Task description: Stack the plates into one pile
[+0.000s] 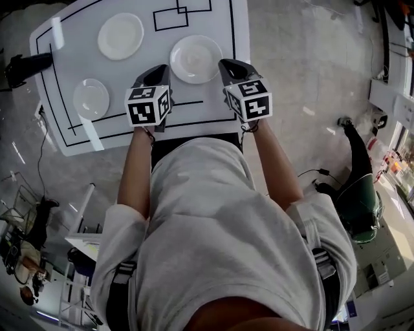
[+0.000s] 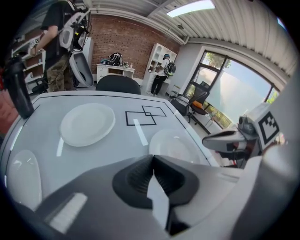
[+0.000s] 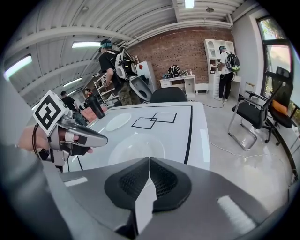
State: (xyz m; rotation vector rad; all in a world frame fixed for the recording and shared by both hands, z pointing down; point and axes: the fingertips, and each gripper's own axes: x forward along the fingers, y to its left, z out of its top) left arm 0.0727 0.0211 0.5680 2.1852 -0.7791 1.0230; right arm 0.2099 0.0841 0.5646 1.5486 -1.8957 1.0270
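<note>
1. Two grippers hover above the table's (image 1: 213,111) near edge. Both the left gripper (image 1: 160,70) and the right gripper (image 1: 228,64) have their jaws pressed together with nothing between them. They must part before any hold.
2. Three white plates lie flat and well apart on the table; none is stacked yet.
3. The small plate (image 1: 90,98) sits nearest, at the left, and looks the smallest. It belongs on top of the pile, by judgement.
4. The mid plate (image 1: 196,58) lies just ahead of the jaw tips, between the two grippers.
5. The far plate (image 1: 121,36) lies beyond, to the left.
6. Handling, as judged: the plates look glossy and rigid, probably light, likely to slip, and apt to chip if dropped. Each lies flat, so the raised rim is the only place to pinch, one jaw over and one under.
7. Taped lines and squares (image 1: 174,16) are flat and obstruct nothing.
8. A black bottle (image 1: 29,66) stands at the left edge, apart from the plates and clear of the paths between them.
9. A chair (image 2: 118,84) stands past the far edge, and people (image 2: 58,51) stand farther back by the shelves, out of reach.
</note>
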